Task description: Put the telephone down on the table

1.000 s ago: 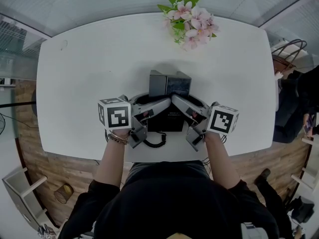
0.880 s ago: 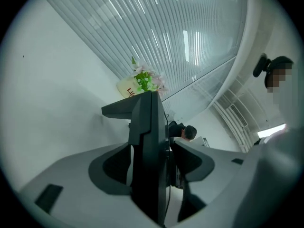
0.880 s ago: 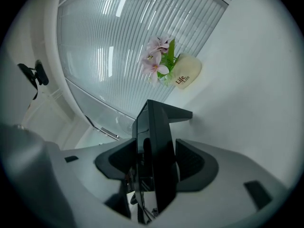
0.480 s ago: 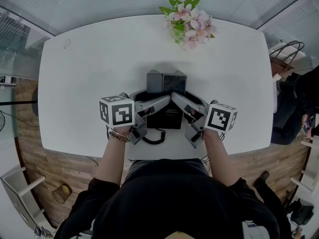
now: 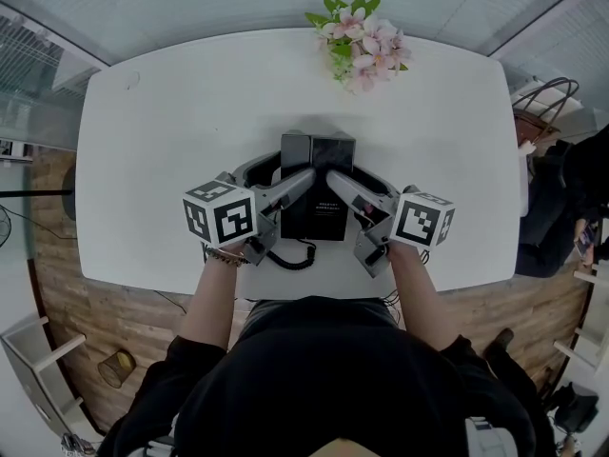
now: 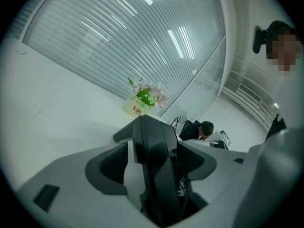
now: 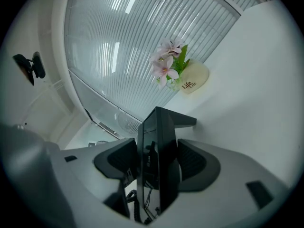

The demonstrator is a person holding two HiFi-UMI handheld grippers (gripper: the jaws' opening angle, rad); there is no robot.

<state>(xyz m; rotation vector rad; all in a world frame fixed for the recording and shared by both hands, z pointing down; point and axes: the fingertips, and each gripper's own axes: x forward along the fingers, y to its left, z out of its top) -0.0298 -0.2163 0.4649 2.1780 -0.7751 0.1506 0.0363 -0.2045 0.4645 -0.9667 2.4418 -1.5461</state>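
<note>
The black desk telephone (image 5: 319,198) stands on the white table (image 5: 171,160) in front of me, its coiled cord (image 5: 295,255) at the near edge. My left gripper (image 5: 293,166) reaches around its left side. In the left gripper view the telephone (image 6: 154,170) sits between the jaws of the left gripper (image 6: 152,148), which have just been opening; a strip of table shows beside the left pad. My right gripper (image 5: 343,170) flanks the telephone's right side. In the right gripper view the telephone (image 7: 159,165) stands between the right gripper's (image 7: 159,151) pads, which have just been opening and sit close to it.
A vase of pink flowers (image 5: 360,36) stands at the table's far edge, also seen as flowers (image 6: 147,96) and flowers (image 7: 171,63). A bag (image 5: 542,103) and a seated person (image 6: 202,129) are beyond the right end. The table's near edge runs just behind the cord.
The left gripper has rolled and shifted slightly left, and its fingers spread wider around the telephone. The right gripper has barely moved.
</note>
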